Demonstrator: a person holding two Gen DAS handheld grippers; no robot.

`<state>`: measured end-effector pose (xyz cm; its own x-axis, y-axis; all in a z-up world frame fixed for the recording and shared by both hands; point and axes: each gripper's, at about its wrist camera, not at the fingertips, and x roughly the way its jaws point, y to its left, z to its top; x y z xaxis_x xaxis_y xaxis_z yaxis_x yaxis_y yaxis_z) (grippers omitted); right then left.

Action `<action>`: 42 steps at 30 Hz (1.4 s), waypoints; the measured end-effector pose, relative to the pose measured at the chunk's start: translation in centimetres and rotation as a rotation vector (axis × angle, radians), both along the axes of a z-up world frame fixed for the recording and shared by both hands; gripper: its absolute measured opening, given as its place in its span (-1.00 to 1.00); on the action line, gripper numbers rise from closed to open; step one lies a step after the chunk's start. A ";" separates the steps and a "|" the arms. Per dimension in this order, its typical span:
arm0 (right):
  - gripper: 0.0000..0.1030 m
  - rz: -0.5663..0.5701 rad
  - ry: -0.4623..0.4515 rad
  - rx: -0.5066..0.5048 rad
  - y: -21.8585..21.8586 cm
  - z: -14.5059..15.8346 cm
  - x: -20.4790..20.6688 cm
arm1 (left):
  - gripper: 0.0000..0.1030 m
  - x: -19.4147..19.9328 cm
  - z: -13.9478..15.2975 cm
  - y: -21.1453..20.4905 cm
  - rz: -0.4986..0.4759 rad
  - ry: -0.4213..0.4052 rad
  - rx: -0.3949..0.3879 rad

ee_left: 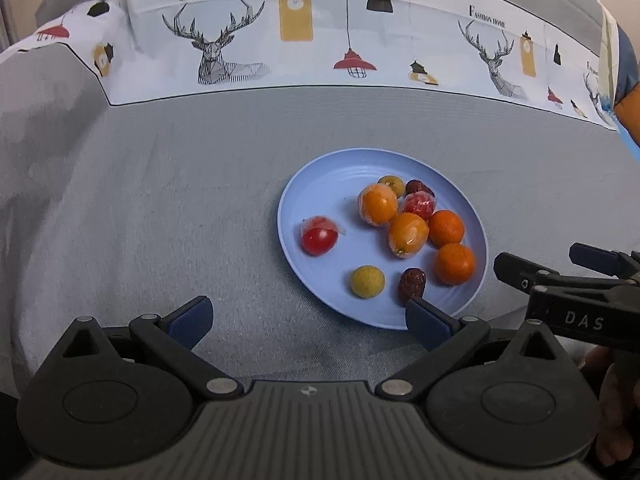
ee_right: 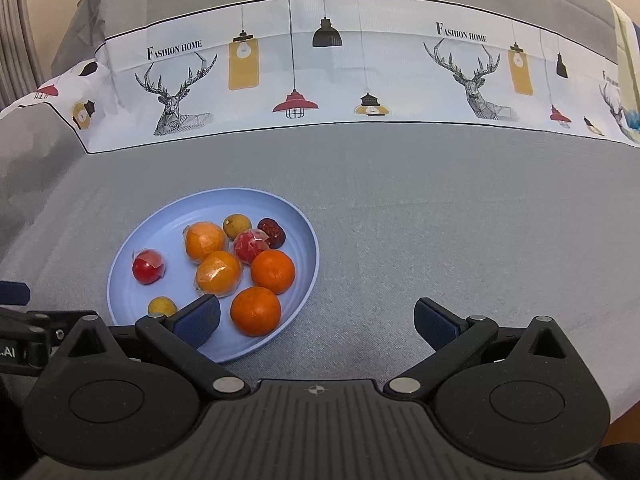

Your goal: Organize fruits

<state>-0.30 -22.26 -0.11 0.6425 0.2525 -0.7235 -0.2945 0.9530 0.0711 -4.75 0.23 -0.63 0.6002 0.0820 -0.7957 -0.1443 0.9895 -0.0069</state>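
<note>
Your left tongs and right tongs both gape wide, empty, tilted down; the wrapped kumquat's long axis runs diagonally on the plate ahead.

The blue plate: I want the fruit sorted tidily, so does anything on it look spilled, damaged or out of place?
Nothing is spilled or damaged. All the fruit sits inside the blue plate, but the kinds are mixed, and one wrapped red tomato lies apart from the cluster.

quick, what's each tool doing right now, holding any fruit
Left tool: open, holding nothing, near the blue plate.
Right tool: open, holding nothing.
</note>
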 end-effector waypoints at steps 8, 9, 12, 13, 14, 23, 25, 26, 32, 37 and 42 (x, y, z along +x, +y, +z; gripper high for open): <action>0.99 0.013 0.015 0.004 0.0 -0.3 0.2 | 0.99 0.0 -0.2 0.0 0.002 0.006 -0.011; 0.99 0.015 0.015 0.003 0.0 -0.3 0.2 | 0.99 0.1 -0.2 0.1 0.004 0.008 -0.016; 0.99 0.018 0.016 0.002 0.2 -0.3 0.3 | 0.99 0.0 -0.3 0.2 0.008 0.009 -0.022; 0.99 0.018 0.017 0.002 0.2 -0.3 0.3 | 0.99 0.0 -0.3 0.2 0.007 0.010 -0.024; 0.99 0.019 0.018 0.002 0.3 -0.3 0.3 | 0.99 0.1 -0.3 0.2 0.007 0.011 -0.025; 0.99 0.025 0.023 0.003 0.4 -0.4 0.3 | 0.99 0.1 -0.3 0.2 0.006 0.011 -0.026; 0.99 0.026 0.023 0.003 0.4 -0.5 0.3 | 0.99 0.1 -0.3 0.2 0.005 0.012 -0.024; 0.99 0.026 0.023 0.004 0.4 -0.5 0.3 | 0.99 0.1 -0.3 0.3 0.005 0.013 -0.025; 0.99 0.031 0.024 0.010 0.4 -0.5 0.4 | 0.99 0.2 -0.3 0.2 0.005 0.010 -0.020; 0.99 0.034 0.024 0.015 0.5 -0.5 0.4 | 0.99 0.2 -0.4 0.2 0.015 0.012 -0.024; 0.99 0.039 0.024 0.018 0.5 -0.5 0.4 | 0.99 0.4 -0.5 0.2 0.016 0.019 -0.026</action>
